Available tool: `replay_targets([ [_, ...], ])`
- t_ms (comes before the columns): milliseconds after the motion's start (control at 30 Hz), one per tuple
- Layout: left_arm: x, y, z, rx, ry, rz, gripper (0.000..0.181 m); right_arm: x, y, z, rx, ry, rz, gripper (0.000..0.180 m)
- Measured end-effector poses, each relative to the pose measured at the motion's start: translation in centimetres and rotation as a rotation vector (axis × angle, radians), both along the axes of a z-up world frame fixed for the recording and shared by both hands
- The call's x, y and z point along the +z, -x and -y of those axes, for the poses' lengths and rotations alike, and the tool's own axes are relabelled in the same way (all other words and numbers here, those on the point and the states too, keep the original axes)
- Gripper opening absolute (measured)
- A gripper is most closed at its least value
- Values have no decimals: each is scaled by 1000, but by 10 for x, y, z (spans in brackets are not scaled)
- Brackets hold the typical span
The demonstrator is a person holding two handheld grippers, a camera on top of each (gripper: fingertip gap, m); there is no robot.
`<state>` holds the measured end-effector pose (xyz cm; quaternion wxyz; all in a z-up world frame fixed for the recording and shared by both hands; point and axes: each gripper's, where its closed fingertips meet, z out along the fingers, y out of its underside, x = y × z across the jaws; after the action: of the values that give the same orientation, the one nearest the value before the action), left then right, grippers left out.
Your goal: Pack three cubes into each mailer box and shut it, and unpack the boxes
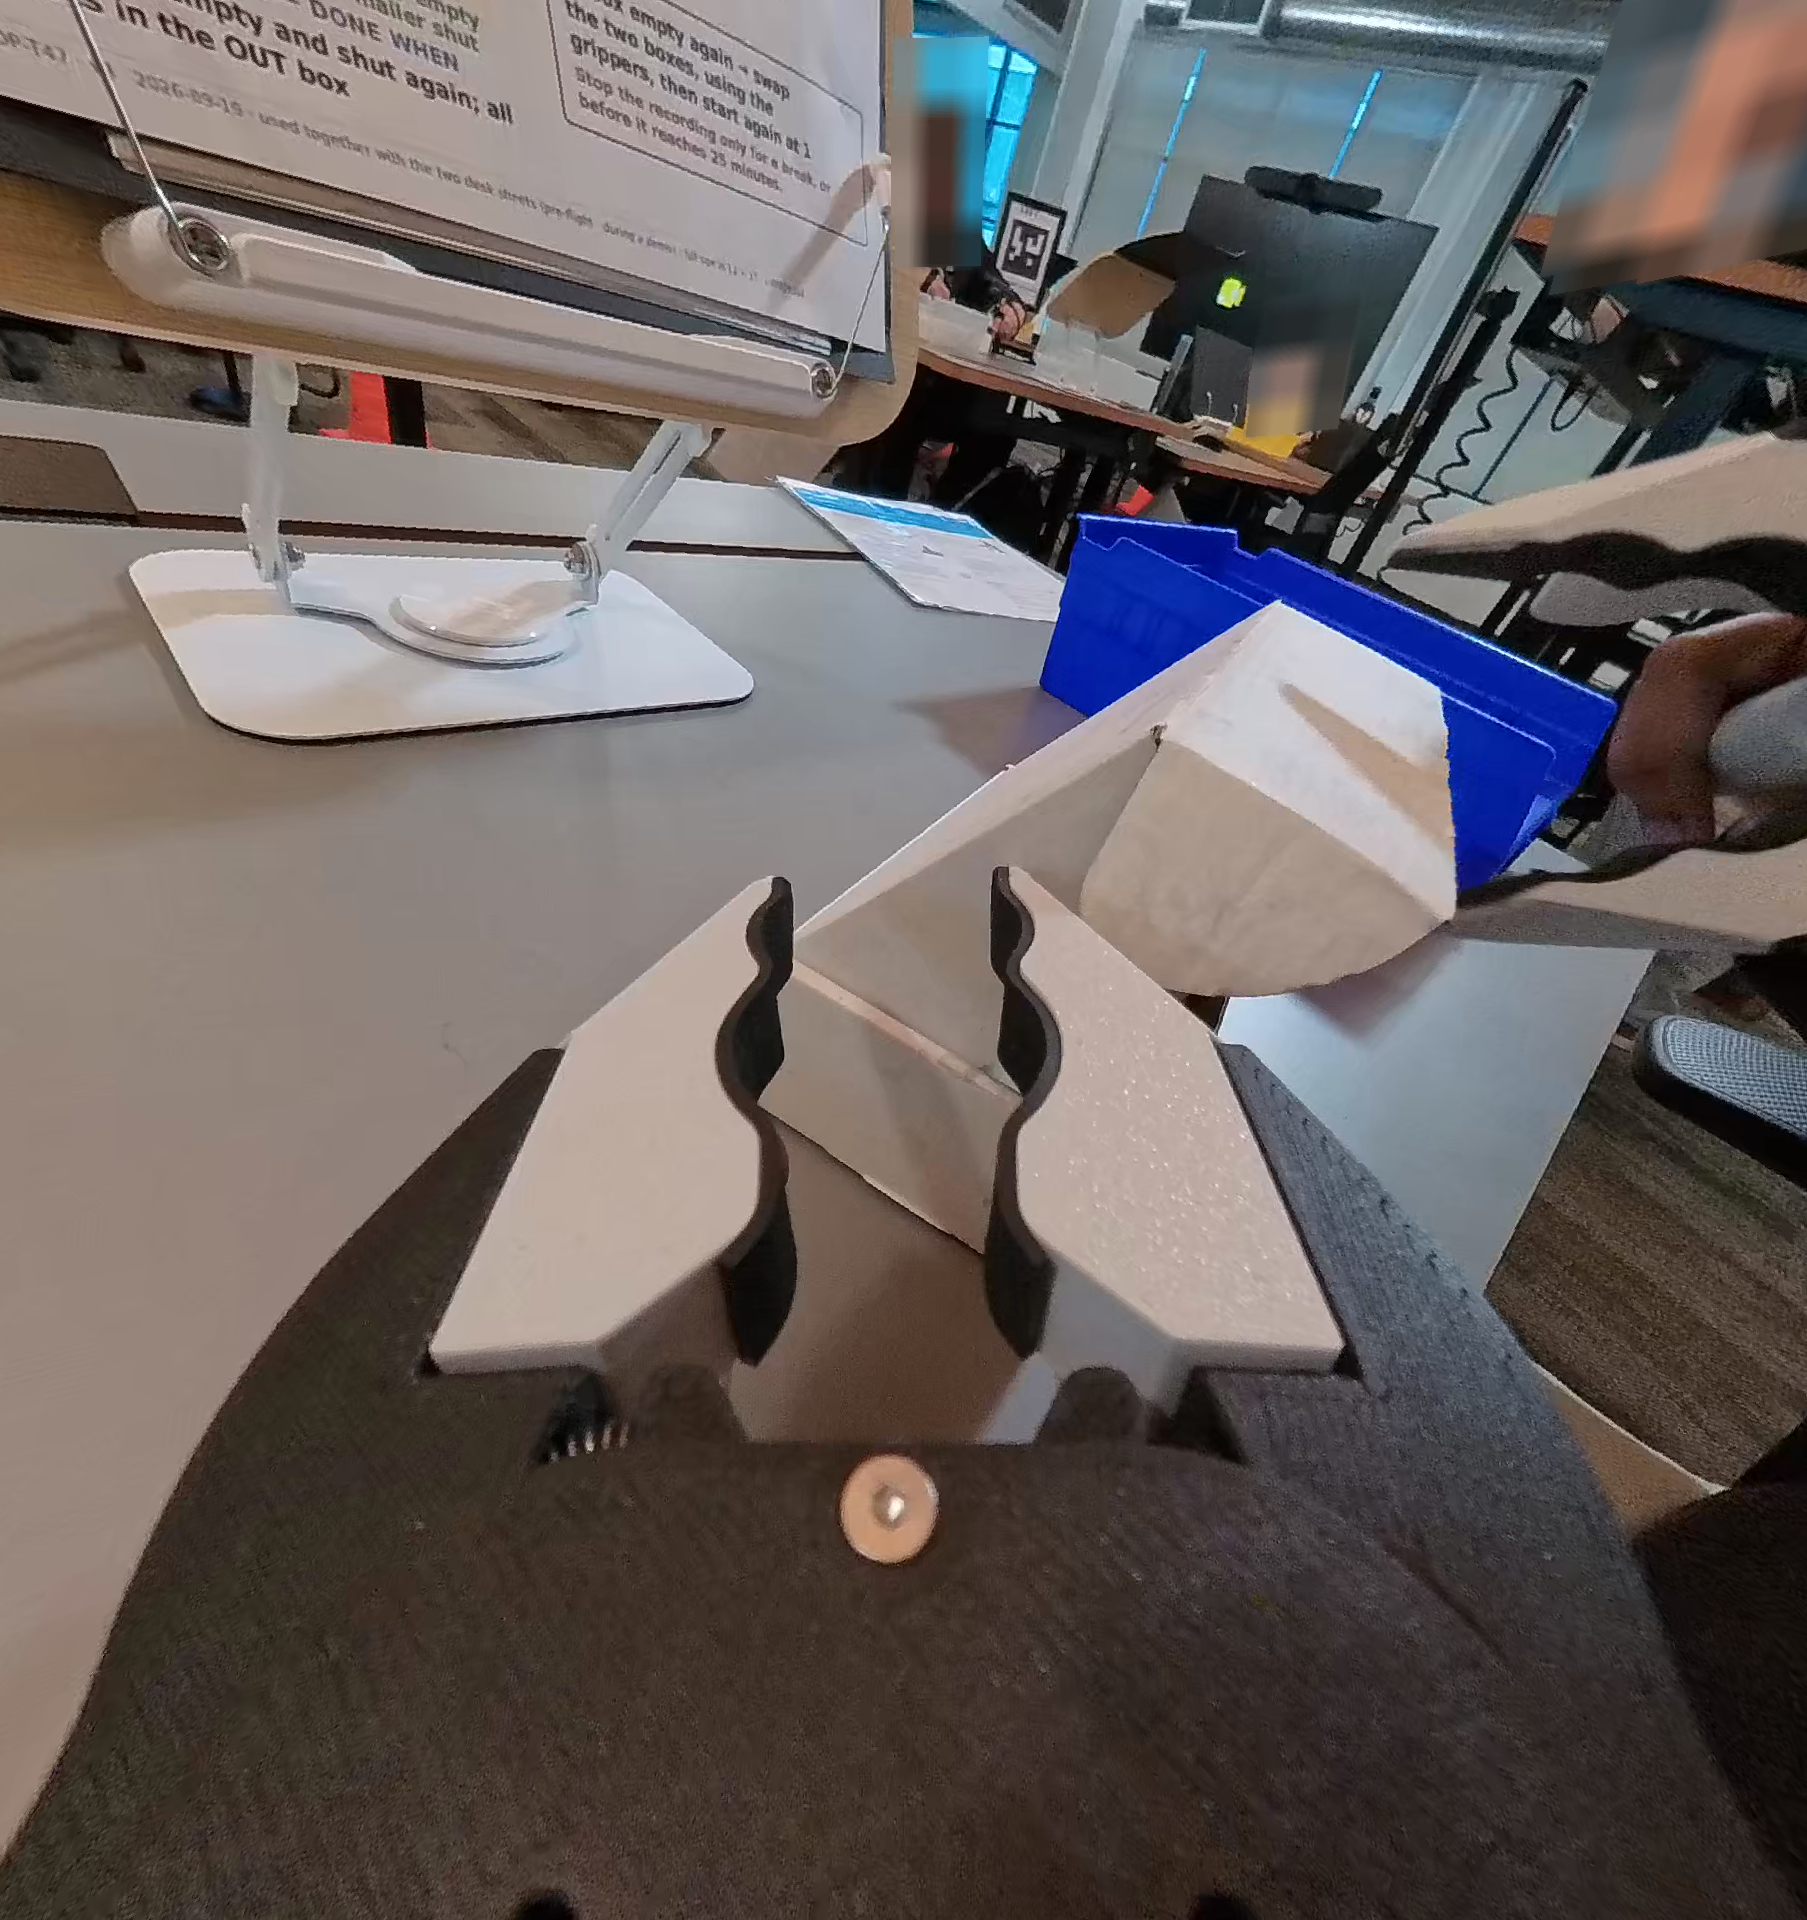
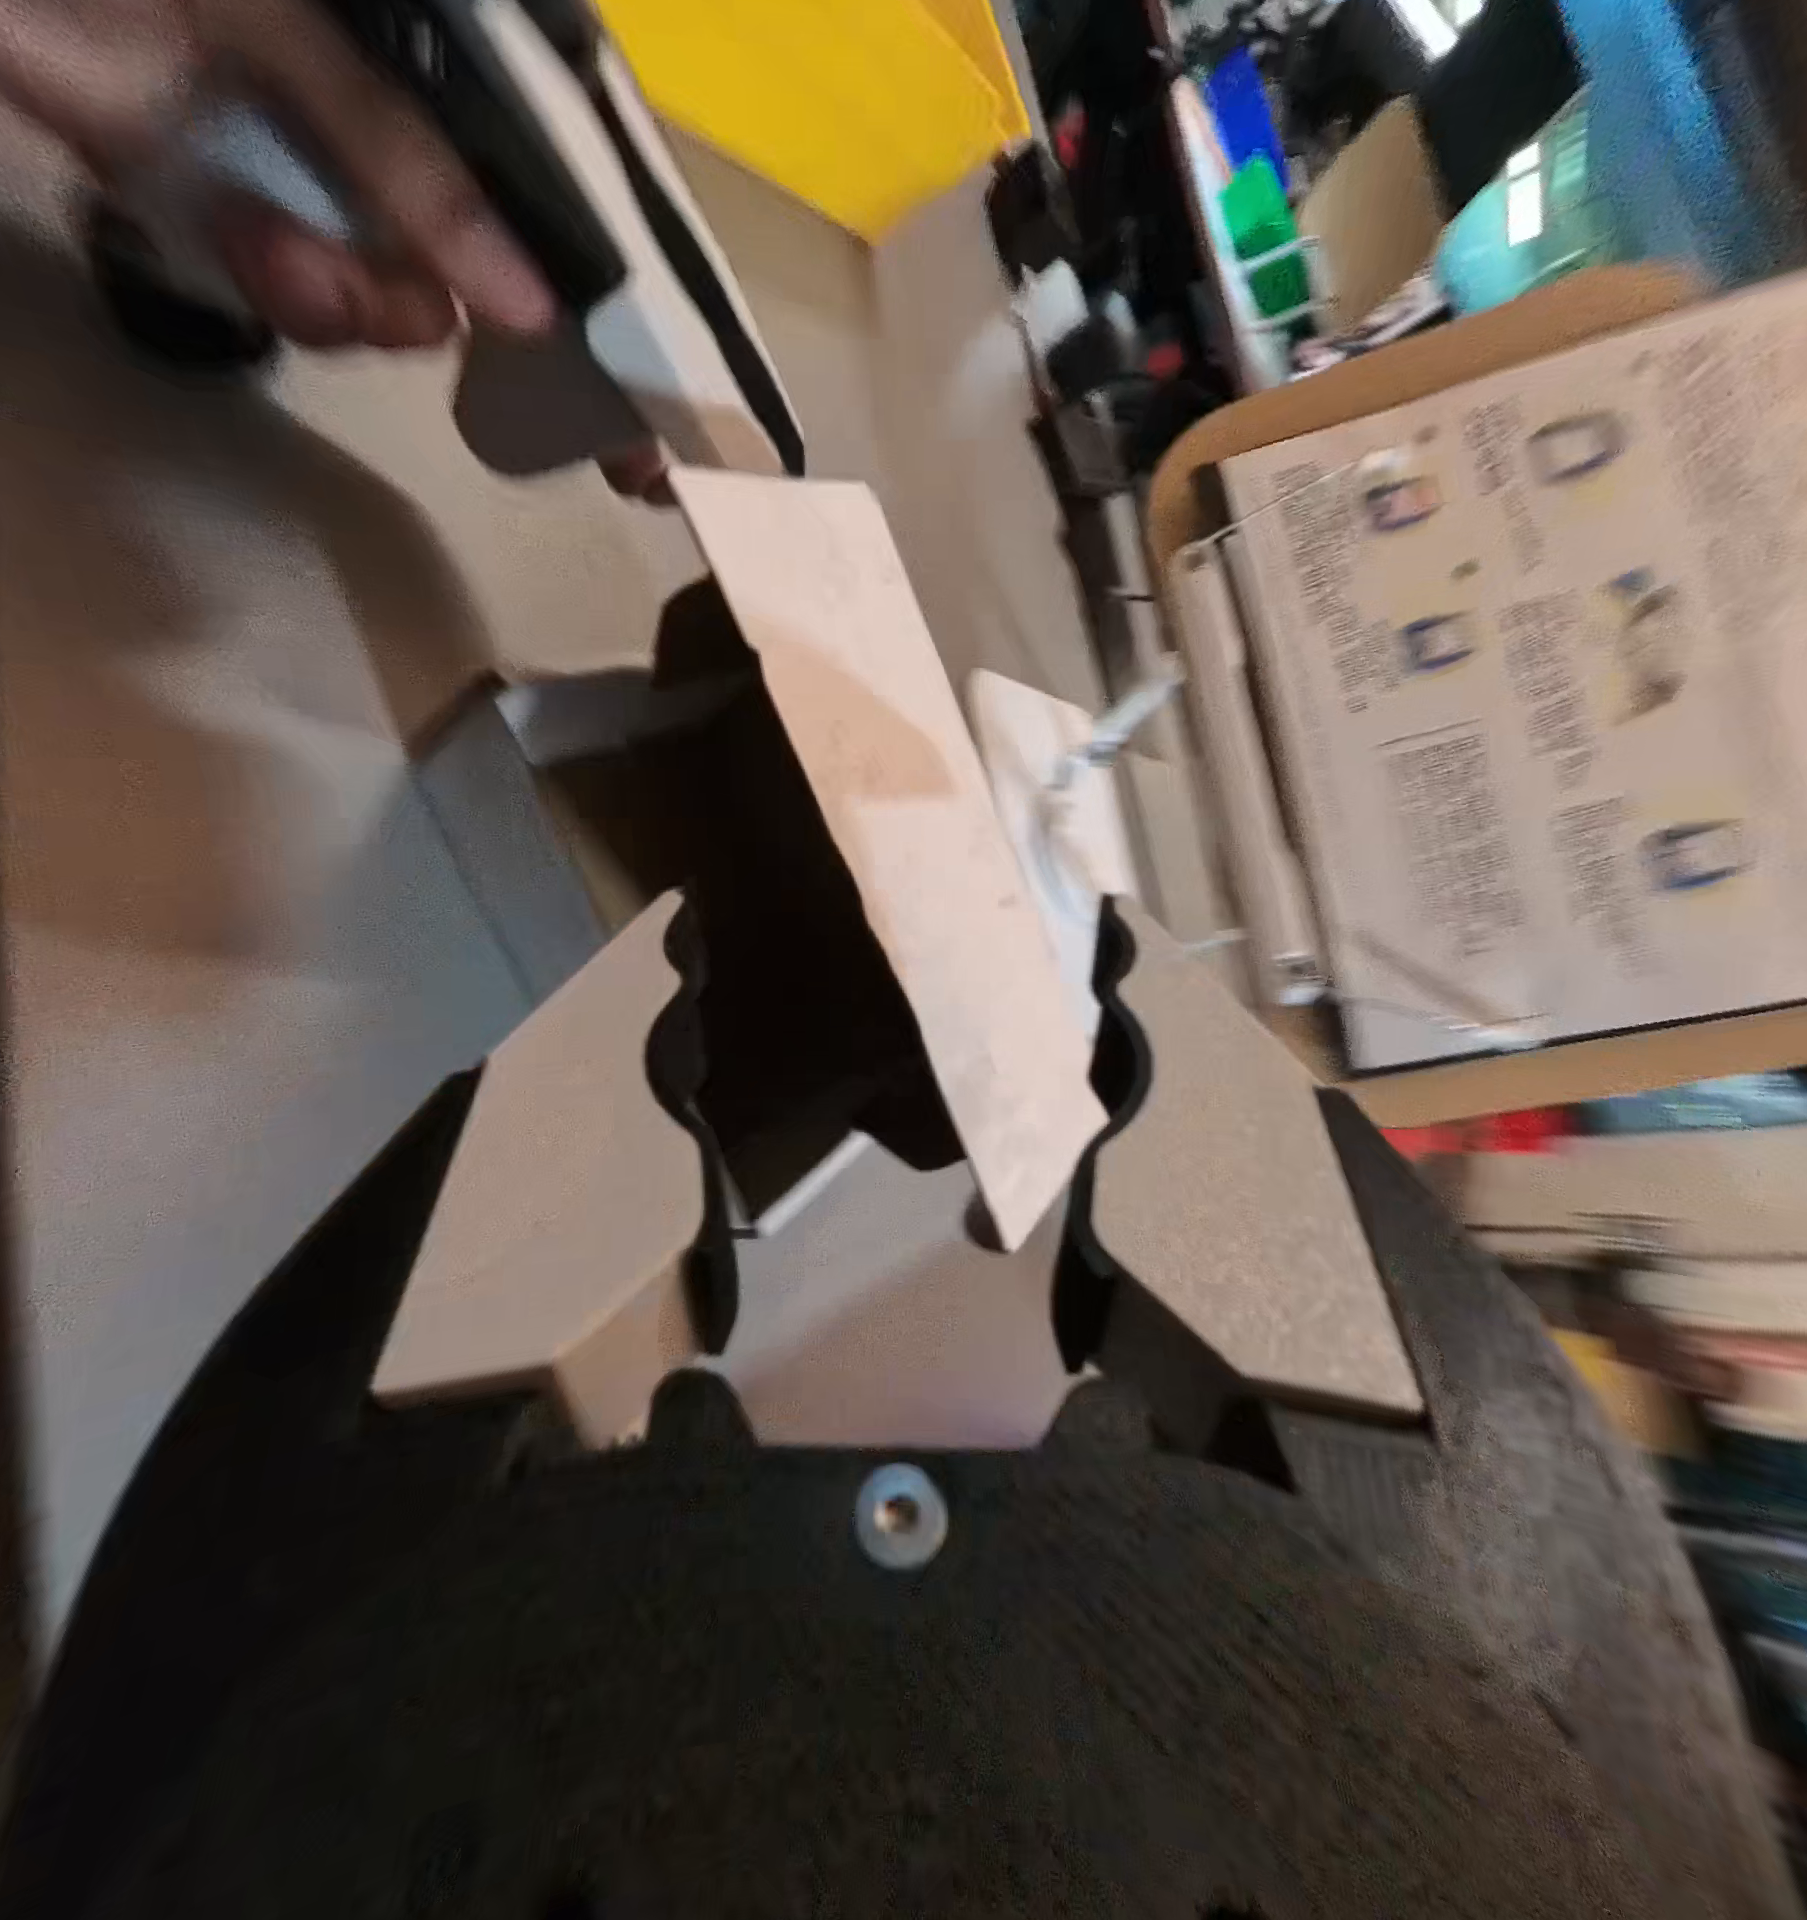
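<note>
A white mailer box (image 1: 1273,821) is tilted over the table's near right corner. My left gripper (image 1: 888,894) is shut on one of its side walls, which fills the gap between the pads. My right gripper (image 1: 1439,727) comes in from the right, its jaws wide apart above and below the box's far end. In the blurred right wrist view a flat white panel of the box (image 2: 878,779) runs between the open jaws of my right gripper (image 2: 899,935) and rests against the right pad. No cubes show.
A blue bin (image 1: 1242,603) stands behind the box. A white document stand (image 1: 442,644) holding printed sheets is at the back left and also shows in the right wrist view (image 2: 1553,675). A yellow bin (image 2: 805,104) is farther off. A chair armrest (image 1: 1761,1091) is right of the table.
</note>
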<state>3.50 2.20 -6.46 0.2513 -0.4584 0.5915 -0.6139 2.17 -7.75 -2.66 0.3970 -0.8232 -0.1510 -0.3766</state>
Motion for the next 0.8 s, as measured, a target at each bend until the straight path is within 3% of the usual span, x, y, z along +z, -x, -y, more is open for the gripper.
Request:
replay_targets([
  [133,1,0,1,2,-15,11,35,2,15,-19,64,54,388,11],
  [167,1,1,2,1,-21,15,35,1,16,-22,69,60,413,5],
  [367,0,2,5,-10,-47,21,36,7,9,-19,34,53,373,3],
  [567,-1,3,7,-14,-71,32,37,14,9,-16,42,31,213,2],
  [800,21,13,12,-92,29,110,56,16,9,-13,50,20,124,3],
])
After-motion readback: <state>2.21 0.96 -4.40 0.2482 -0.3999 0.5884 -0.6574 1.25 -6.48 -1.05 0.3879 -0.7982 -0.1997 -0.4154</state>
